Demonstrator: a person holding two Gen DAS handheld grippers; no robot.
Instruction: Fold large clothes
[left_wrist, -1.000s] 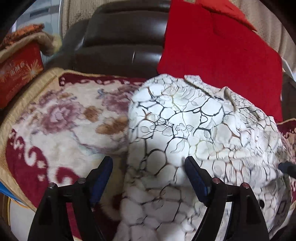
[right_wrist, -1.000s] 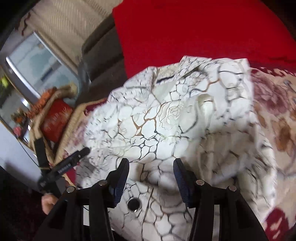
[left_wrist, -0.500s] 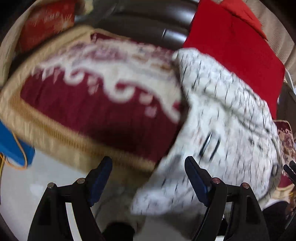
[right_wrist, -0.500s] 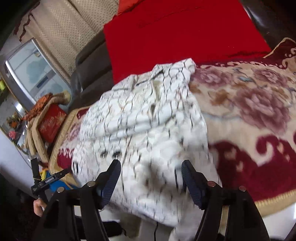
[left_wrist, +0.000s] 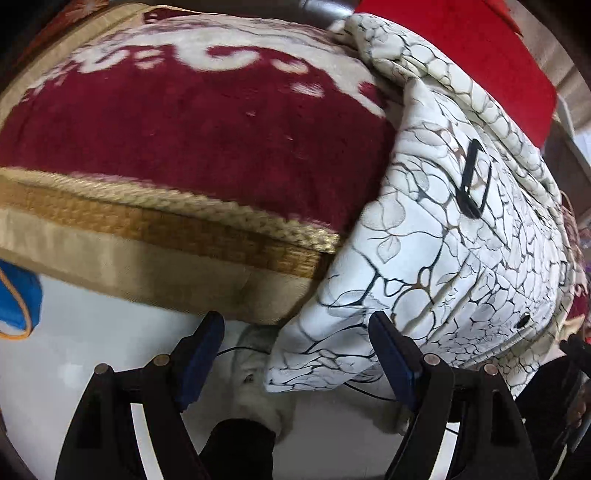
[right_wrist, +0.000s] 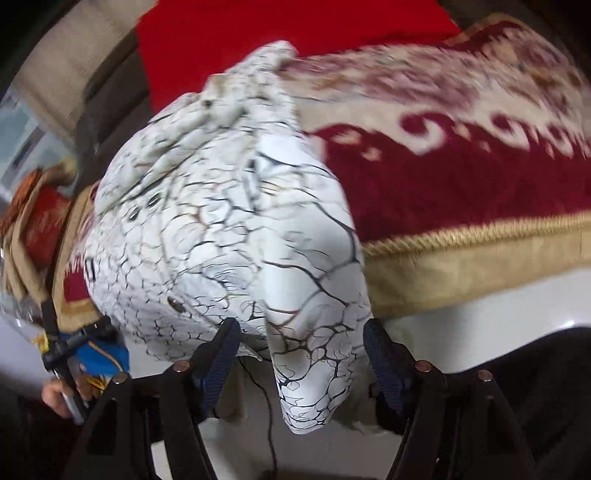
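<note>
Now both my claws gape over the draped white garment (left_wrist: 461, 251).
Left claw (left_wrist: 295, 354) empty, seeing a black loop (left_wrist: 474, 181); right claw (right_wrist: 299, 350), just opening, straddles a hanging corner unpinched.

White jacket (right_wrist: 229, 236) with dark crackle lines draped over the edge of a red and cream blanket (right_wrist: 461, 192), one corner hanging between the wide-apart fingers of the right gripper (right_wrist: 301, 354), jaws just been opening, nothing pinched

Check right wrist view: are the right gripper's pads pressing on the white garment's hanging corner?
No. The right gripper stands open, the white garment corner hanging between the pads with gaps either side.
</note>
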